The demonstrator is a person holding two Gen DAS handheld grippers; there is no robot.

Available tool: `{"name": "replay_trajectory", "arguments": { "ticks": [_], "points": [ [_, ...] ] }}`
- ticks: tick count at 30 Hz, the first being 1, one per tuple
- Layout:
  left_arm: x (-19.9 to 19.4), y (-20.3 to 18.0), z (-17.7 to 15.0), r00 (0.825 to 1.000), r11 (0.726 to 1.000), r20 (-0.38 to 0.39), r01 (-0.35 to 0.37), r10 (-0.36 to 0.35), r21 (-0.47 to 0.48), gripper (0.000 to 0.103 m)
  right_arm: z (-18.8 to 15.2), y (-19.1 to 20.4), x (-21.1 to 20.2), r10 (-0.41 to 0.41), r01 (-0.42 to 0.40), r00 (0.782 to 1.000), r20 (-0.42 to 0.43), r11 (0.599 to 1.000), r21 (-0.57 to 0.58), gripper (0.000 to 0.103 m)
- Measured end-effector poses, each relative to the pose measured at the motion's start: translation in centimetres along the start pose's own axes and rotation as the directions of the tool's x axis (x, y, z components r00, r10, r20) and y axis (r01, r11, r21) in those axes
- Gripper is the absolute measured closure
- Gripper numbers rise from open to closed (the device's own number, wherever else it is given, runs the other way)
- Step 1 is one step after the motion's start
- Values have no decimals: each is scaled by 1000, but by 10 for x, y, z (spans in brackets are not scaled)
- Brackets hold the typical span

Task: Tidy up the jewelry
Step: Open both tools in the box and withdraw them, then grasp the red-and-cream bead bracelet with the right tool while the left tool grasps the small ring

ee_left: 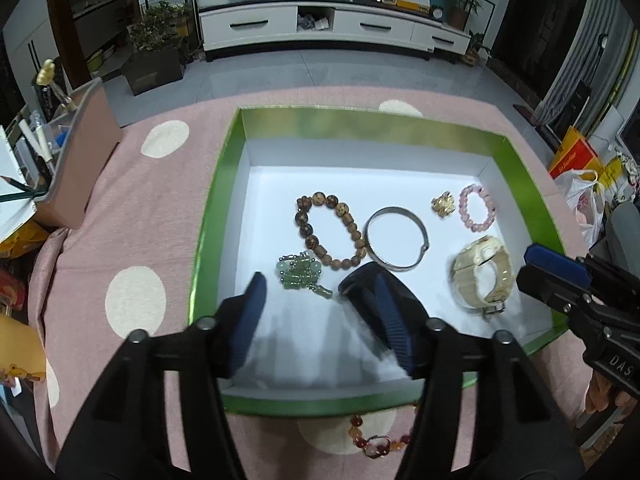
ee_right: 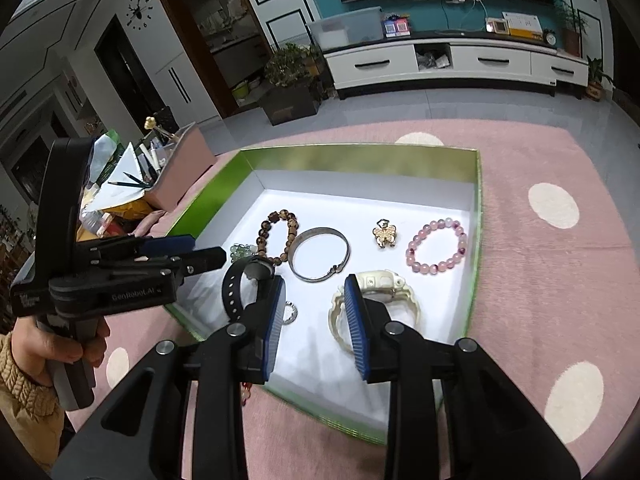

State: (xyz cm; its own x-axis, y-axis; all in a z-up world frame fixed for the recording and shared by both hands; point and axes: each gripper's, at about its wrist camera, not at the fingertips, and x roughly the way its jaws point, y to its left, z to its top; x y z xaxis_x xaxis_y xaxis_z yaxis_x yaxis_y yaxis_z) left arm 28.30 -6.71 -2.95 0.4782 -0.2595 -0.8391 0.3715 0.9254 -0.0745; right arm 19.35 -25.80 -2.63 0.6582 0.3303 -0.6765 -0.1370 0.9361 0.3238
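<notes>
Two grippers were over the green-rimmed box [ee_left: 224, 184] on the pink dotted cloth [ee_left: 132, 208]. The left gripper [ee_left: 320, 312] stood with its jaws apart, and the black watch [ee_left: 360, 280] lay on the box floor just beside its right finger, apparently released; no pad pressed on it. The right gripper [ee_right: 316, 316] also stood with jaws apart and nothing between the pads; the cream watch [ee_right: 380, 300] lay on the floor just beyond its right finger.

Judged step: placement of the black watch in the box was complete or nearly so. Already inside lay the brown bead bracelet [ee_left: 328, 232], silver bangle [ee_left: 396, 238], green jade piece [ee_left: 300, 274], gold charm [ee_left: 442, 205] and pink bead bracelet [ee_left: 478, 208].

One red-orange bead bracelet [ee_left: 376, 438] lay on the cloth outside the near wall of the box. The next move would probably call for lifting the left gripper clear without dragging the black watch, then reaching that bracelet with jaws open wide enough to straddle its beads.
</notes>
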Motion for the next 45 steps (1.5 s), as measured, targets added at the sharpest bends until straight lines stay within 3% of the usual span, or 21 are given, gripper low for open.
{"name": "replay_trajectory", "arguments": {
  "ticks": [7,11,18,25,31,36,39,41,45],
  "points": [
    [-37,8,-16,998,999,55,5,-2,-52,14,-17,9,-36,21,-20,999,35,1000,-18,72],
    [-50,18,-35,998,995,55,5,0,-99,7,-32,17,-48,32,-31,999,22,999,-31,72],
    [-59,31,-90,1000,982,25,-6,10,-189,4,-67,34,-31,46,-49,996,-74,998,-33,72],
    [-59,36,-129,999,977,20,-29,34,-210,4,-86,60,12,33,-43,987,-155,997,-63,72],
    [-56,43,-143,999,980,16,-34,38,-196,4,-79,76,41,-27,7,985,-168,993,-117,74],
    [-51,50,-147,1000,979,11,-24,27,-204,4,-78,87,57,-134,96,978,-160,969,-228,91],
    [-49,51,-146,1000,978,9,-18,21,-207,4,-78,92,60,-172,125,974,-149,951,-283,96],
    [-48,51,-146,1000,978,11,-9,12,-208,4,-78,93,61,-176,128,974,-144,946,-297,96],
    [-47,43,-147,1000,983,14,3,-1,-185,4,-68,93,34,-98,78,993,-67,965,-251,96]
  ]
}}
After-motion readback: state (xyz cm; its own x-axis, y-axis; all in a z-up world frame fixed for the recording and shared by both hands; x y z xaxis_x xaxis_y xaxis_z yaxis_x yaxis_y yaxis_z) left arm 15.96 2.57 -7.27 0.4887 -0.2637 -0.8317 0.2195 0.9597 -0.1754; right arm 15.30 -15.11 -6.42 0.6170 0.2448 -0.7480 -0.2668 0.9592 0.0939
